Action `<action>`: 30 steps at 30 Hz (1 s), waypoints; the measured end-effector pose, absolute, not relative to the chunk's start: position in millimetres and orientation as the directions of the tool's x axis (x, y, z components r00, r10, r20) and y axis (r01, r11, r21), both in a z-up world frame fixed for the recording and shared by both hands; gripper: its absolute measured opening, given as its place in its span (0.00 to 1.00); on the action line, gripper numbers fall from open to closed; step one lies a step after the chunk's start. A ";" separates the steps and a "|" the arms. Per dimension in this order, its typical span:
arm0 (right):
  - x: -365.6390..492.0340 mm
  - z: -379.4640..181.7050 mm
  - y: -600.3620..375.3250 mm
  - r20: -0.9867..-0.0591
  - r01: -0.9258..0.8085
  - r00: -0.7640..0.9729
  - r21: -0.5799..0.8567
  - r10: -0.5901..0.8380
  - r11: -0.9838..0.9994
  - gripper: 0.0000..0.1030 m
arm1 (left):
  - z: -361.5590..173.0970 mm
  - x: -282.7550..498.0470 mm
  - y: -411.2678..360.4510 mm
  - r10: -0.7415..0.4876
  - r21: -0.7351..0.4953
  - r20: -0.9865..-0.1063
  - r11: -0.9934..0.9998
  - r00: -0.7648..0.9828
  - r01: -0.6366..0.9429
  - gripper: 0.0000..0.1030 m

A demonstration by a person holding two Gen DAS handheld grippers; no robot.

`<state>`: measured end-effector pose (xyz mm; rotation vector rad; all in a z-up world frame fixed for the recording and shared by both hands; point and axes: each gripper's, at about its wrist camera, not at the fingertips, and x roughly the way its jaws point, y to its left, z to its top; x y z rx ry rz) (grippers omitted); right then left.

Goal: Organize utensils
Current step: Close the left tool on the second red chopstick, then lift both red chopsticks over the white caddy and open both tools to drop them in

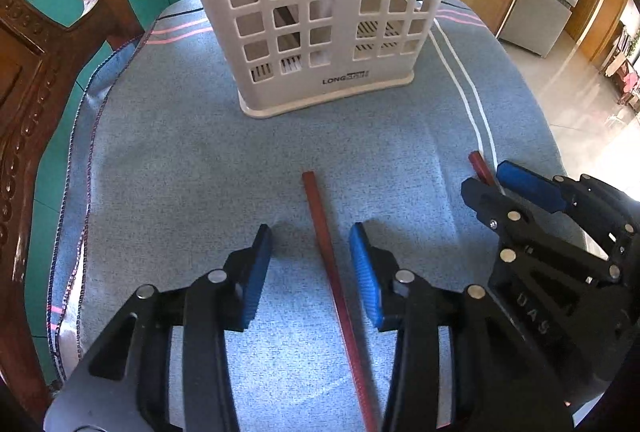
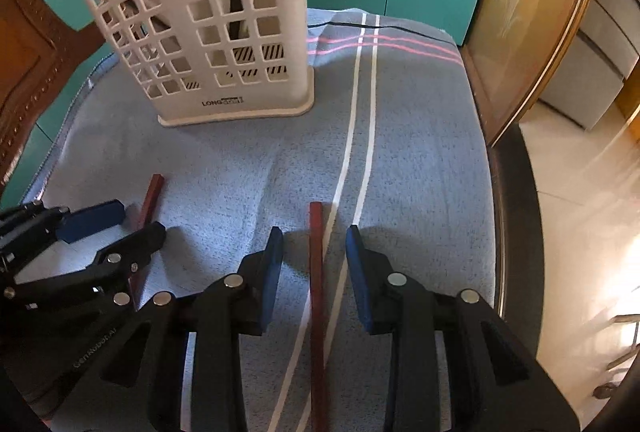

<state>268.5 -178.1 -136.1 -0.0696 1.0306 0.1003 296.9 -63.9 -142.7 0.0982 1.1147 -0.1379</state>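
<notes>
Between the spread blue pads of the left claw: one red chopstick, flat on the blue cloth, not pinched. Same at the right claw, released around a second red chopstick. Likely light, stiff, thin and smooth, apt to roll or pivot; best pinched squarely near mid-length. Beyond, well apart, on the cloth-covered surface: white slotted holder, upright.
</notes>
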 end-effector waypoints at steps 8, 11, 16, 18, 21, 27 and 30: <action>263.4 -136.5 -174.8 -0.858 -0.136 0.508 0.006 0.075 0.991 0.13 | -145.3 292.4 -70.6 -0.083 -0.011 -0.896 0.986 0.437 0.165 0.30; 263.4 -134.4 -176.2 -0.856 -0.144 0.504 0.049 0.116 0.988 0.06 | -145.5 288.8 -73.5 -0.087 -0.014 -0.890 0.986 0.448 0.164 0.10; 255.2 -115.8 -179.1 -0.809 -0.171 0.559 0.099 0.179 0.980 0.06 | -138.4 280.3 -66.5 -0.109 -0.052 -0.883 0.990 0.457 0.134 0.07; 247.3 -104.9 -180.8 -0.778 -0.180 0.595 0.116 0.202 0.977 0.06 | -125.5 271.4 -62.9 -0.114 -0.053 -0.868 0.989 0.483 0.138 0.07; 236.3 -89.5 -188.6 -0.735 -0.207 0.630 0.154 0.252 0.966 0.06 | -99.1 252.0 -57.9 -0.120 -0.046 -0.835 0.988 0.537 0.149 0.07; 213.8 -52.8 -206.4 -0.655 -0.218 0.692 0.209 0.302 0.953 0.06 | -49.9 211.3 -44.6 -0.135 -0.067 -0.762 0.989 0.634 0.130 0.07; 196.2 -34.8 -209.2 -0.623 -0.231 0.710 0.233 0.328 0.944 0.06 | -30.1 184.2 -37.2 -0.151 -0.092 -0.718 0.988 0.679 0.122 0.07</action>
